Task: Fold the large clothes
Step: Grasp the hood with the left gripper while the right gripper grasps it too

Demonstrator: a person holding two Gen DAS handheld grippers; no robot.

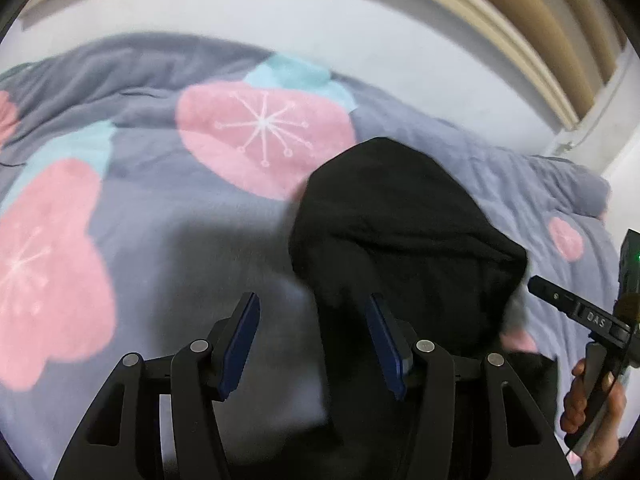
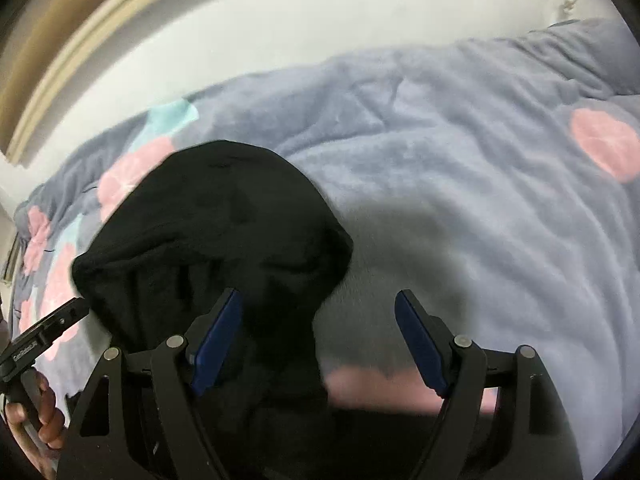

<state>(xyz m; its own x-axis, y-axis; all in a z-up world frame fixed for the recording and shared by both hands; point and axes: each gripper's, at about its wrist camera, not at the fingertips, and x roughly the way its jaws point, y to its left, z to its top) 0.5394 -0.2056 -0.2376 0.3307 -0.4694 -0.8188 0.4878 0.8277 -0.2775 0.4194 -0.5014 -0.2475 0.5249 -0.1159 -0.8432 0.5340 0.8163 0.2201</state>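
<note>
Item one, my left gripper [image 1: 314, 344]: fingers spread wide, nothing pinched, its right pad just at the edge of the black garment [image 1: 400, 232]. Item two, my right gripper [image 2: 318, 344]: likewise spread and empty, its left pad against the same black garment [image 2: 216, 232], which lies bunched in a rounded heap on the grey-blue fleece blanket [image 2: 480, 200] with pink flowers, between both tools. Item three, pale wall [image 1: 320, 20] behind the blanket.

Black garment [image 1: 400, 232]: matt cloth, soft. Blanket [image 2: 460, 168]: plush fleece, fuzzy nap, pink and teal print. Left gripper [image 1: 312, 340]: matt black plastic, blue pads [image 1: 242, 340], dull metal pins
</note>
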